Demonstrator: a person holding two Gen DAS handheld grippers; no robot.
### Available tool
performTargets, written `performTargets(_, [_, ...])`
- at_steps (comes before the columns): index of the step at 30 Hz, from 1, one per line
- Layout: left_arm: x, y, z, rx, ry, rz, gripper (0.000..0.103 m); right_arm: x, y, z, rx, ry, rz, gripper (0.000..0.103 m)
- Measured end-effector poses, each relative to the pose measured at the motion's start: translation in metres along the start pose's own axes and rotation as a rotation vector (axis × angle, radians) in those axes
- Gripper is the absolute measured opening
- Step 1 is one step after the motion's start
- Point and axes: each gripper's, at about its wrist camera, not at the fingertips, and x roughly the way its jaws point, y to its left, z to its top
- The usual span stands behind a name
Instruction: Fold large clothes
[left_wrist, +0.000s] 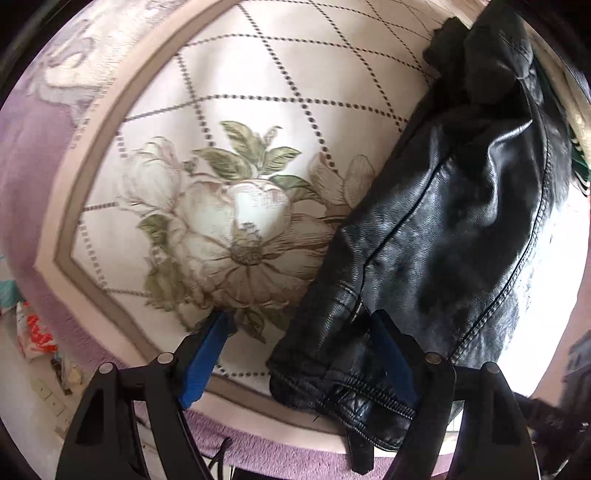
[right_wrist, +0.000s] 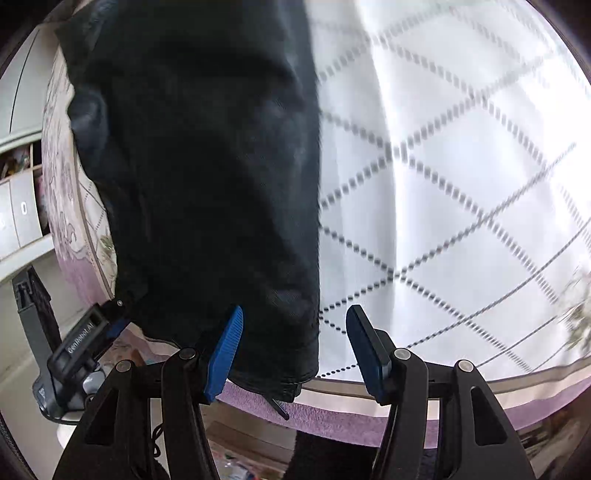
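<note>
Basically black leather jacket (left_wrist: 454, 229) lies on the floral bedspread (left_wrist: 236, 122) near its edge. Left gripper (left_wrist: 299, 347) spread wide over the zipped hem corner; right gripper (right_wrist: 295, 343) spread too, pinching nothing. Pinch both hem corners fully before lifting, leather's slippery and heavy.

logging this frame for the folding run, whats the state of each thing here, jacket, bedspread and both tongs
black leather jacket: lying folded in a long strip on the bed, hem at the near edge, zip end hanging over it
floral bedspread: spread flat, mostly bare beside the jacket
left tongs: open, one finger over the jacket hem, not gripping it
right tongs: open, jacket's corner between the fingers, pads not pressing
</note>
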Motion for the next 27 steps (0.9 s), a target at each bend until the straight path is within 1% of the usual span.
performTargets(1, [0.003,-0.002,0.000,0.010,-0.008,-0.007,0.076,0.007,-0.003,-0.002,0.014,0.010,0.038,0.061])
performTargets(2, [0.002,-0.003,-0.002,0.020,-0.029,-0.012,0.071,0.012,-0.006,-0.006,0.034,0.003,0.067,0.060])
performTargets(3, [-0.002,-0.004,-0.004,0.035,-0.064,-0.040,0.043,0.011,-0.007,-0.009,0.039,-0.027,0.105,0.046])
performTargets(4, [-0.005,-0.005,-0.005,0.041,-0.075,-0.071,0.022,0.009,-0.005,-0.013,0.034,-0.047,0.103,0.043])
performTargets(5, [-0.009,-0.008,-0.009,0.045,-0.084,-0.081,0.021,0.006,-0.004,-0.017,0.026,-0.068,0.090,0.035])
performTargets(6, [-0.014,-0.011,-0.013,0.060,-0.098,-0.084,0.017,0.001,-0.002,-0.024,0.018,-0.099,0.093,0.029])
performTargets(8, [-0.028,-0.014,-0.023,0.084,-0.128,-0.106,0.016,-0.012,0.002,-0.036,-0.006,-0.152,0.089,0.024])
performTargets(10, [-0.042,-0.014,-0.039,0.093,-0.143,-0.142,0.014,-0.027,0.006,-0.050,-0.020,-0.195,0.087,0.022])
performTargets(13, [-0.055,-0.008,-0.061,0.095,-0.133,-0.162,0.012,-0.048,0.001,-0.068,-0.006,-0.214,0.112,0.021])
performTargets(14, [-0.053,-0.004,-0.070,0.099,-0.113,-0.159,0.012,-0.050,0.000,-0.072,-0.016,-0.203,0.103,0.021])
performTargets(16, [-0.045,0.001,-0.069,0.105,-0.055,-0.145,0.013,-0.048,-0.008,-0.076,-0.029,-0.166,0.061,0.021])
performTargets(17, [-0.032,0.003,-0.082,0.099,-0.011,-0.125,0.013,-0.034,-0.014,-0.076,-0.032,-0.105,0.042,0.022])
performTargets(18, [-0.019,0.010,-0.087,0.087,0.038,-0.097,0.014,-0.019,-0.020,-0.074,-0.020,-0.039,0.032,0.025])
performTargets(19, [-0.018,0.013,-0.090,0.068,0.053,-0.086,0.017,-0.006,-0.030,-0.070,0.023,0.039,0.027,0.028])
performTargets(20, [-0.019,0.017,-0.091,0.040,0.070,-0.085,0.017,-0.001,-0.035,-0.068,0.053,0.077,0.024,0.031])
performTargets(21, [-0.024,0.020,-0.091,0.020,0.076,-0.092,0.019,-0.002,-0.039,-0.065,0.078,0.102,0.023,0.031])
performTargets(22, [-0.030,0.017,-0.090,0.011,0.065,-0.086,0.019,-0.010,-0.037,-0.062,0.074,0.087,0.011,0.031])
performTargets(23, [-0.040,0.014,-0.086,0.006,0.042,-0.068,0.021,-0.023,-0.031,-0.059,0.045,0.049,-0.007,0.031])
performTargets(24, [-0.053,0.016,-0.086,0.007,0.003,-0.045,0.026,-0.037,-0.022,-0.053,0.004,0.009,-0.027,0.034])
performTargets(25, [-0.065,0.008,-0.080,0.015,-0.043,-0.048,0.037,-0.051,-0.011,-0.048,-0.033,-0.029,-0.045,0.039])
performTargets(26, [-0.076,0.003,-0.076,0.023,-0.080,-0.064,0.045,-0.065,0.000,-0.042,-0.061,-0.070,-0.056,0.050])
performTargets(27, [-0.087,-0.006,-0.068,0.032,-0.132,-0.083,0.060,-0.080,0.018,-0.027,-0.083,-0.108,-0.054,0.055])
